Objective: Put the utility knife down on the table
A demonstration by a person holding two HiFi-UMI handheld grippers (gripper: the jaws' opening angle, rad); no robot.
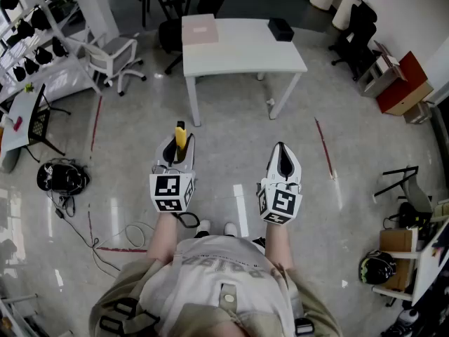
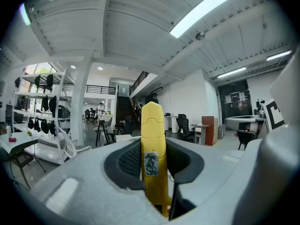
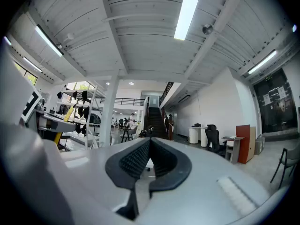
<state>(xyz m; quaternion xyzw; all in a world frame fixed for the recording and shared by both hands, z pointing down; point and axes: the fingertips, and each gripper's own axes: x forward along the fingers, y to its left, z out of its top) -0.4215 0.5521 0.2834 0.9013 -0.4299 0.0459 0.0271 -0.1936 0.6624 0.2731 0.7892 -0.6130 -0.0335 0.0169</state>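
Yellow utility knife (image 1: 181,137) clamped in left gripper (image 1: 177,146), long axis along jaws, tip aimed at white table (image 1: 242,51). Well short of table, over bare floor. Right gripper (image 1: 281,153) pinched closed, empty, equally short of table.

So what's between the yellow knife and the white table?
Only bare floor lies between the utility knife and the table; the head view shows it.
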